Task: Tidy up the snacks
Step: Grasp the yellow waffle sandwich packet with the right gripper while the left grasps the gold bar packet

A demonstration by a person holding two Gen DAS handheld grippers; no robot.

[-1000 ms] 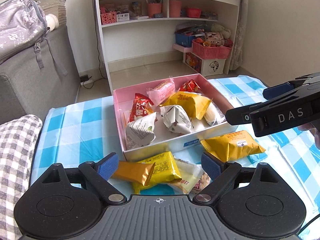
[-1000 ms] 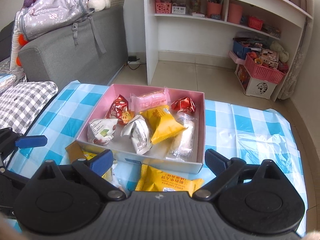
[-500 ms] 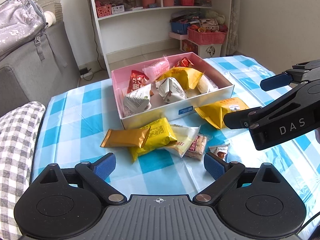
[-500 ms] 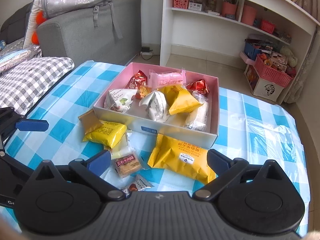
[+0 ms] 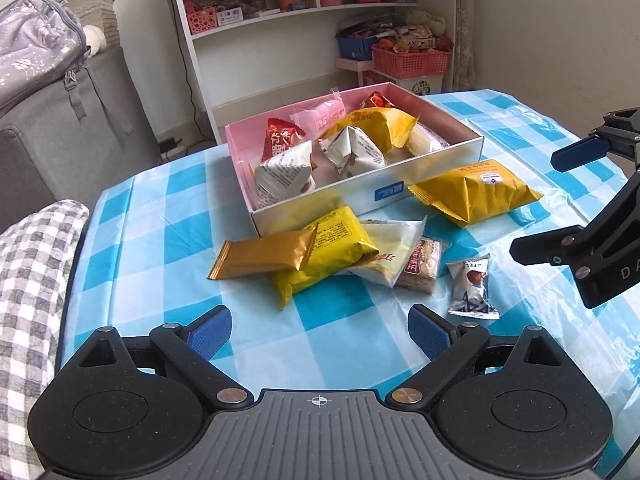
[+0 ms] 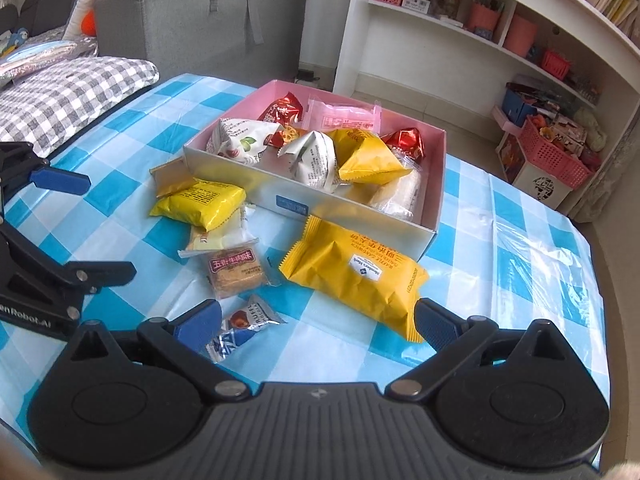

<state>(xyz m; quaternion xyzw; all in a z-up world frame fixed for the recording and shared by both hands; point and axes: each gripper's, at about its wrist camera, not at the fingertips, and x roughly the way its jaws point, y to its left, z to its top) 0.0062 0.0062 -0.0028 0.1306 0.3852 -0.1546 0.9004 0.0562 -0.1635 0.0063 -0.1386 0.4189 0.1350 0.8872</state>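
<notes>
A pink-lined box holds several wrapped snacks. Loose snacks lie in front of it: a gold bar, a yellow pack, a white pack, a brown biscuit pack, a small truffle candy and a large yellow waffle pack. My left gripper is open and empty, short of the pile. My right gripper is open and empty, close over the candy and the waffle pack's near end.
The blue-checked tablecloth covers the table. A grey checked cushion and a grey sofa lie to the left. A white shelf unit and a red basket stand behind the table.
Both grippers have drawn back from the box, so the loose snacks in front of it have come fully into view. Both stay open. No snack has moved.
</notes>
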